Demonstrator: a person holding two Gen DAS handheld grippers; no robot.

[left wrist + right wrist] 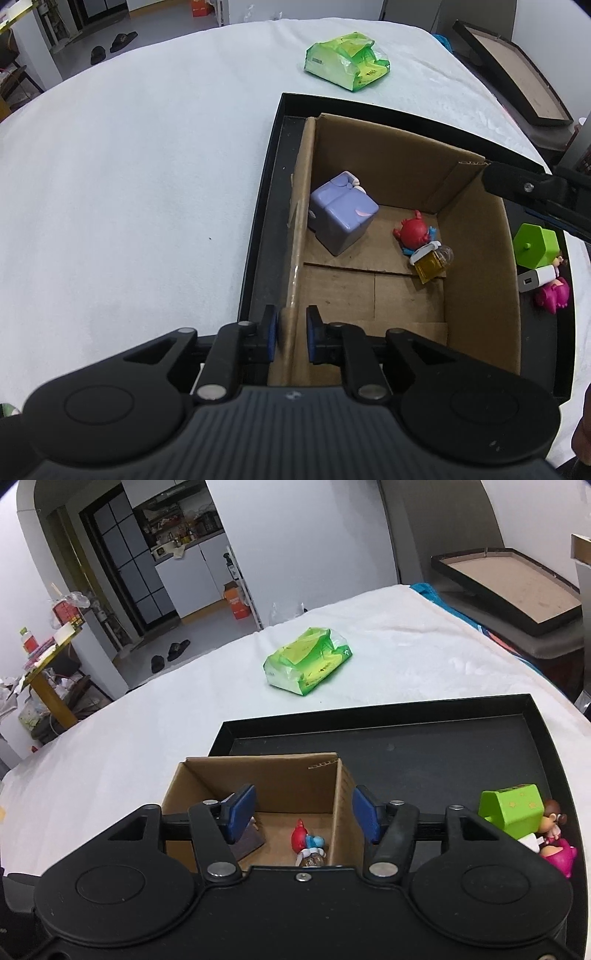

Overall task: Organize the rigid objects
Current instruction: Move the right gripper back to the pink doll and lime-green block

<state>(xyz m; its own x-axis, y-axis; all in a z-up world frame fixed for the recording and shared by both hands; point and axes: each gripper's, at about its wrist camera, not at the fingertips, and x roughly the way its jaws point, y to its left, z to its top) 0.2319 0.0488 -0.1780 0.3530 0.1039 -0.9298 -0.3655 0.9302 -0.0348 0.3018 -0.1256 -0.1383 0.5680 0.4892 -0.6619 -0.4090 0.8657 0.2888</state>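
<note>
Our left gripper [291, 334] pinches the box's [476, 258] left wall, and the box sits in a black tray [258, 236]. Our right gripper [301, 812] hangs empty, jaws apart, above the box's red toy [300, 837].

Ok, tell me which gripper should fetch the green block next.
Probably the right gripper: its jaws are open and empty, and the green block sits just beside it on the black tray. The left gripper is clamped on the cardboard box wall.
</note>
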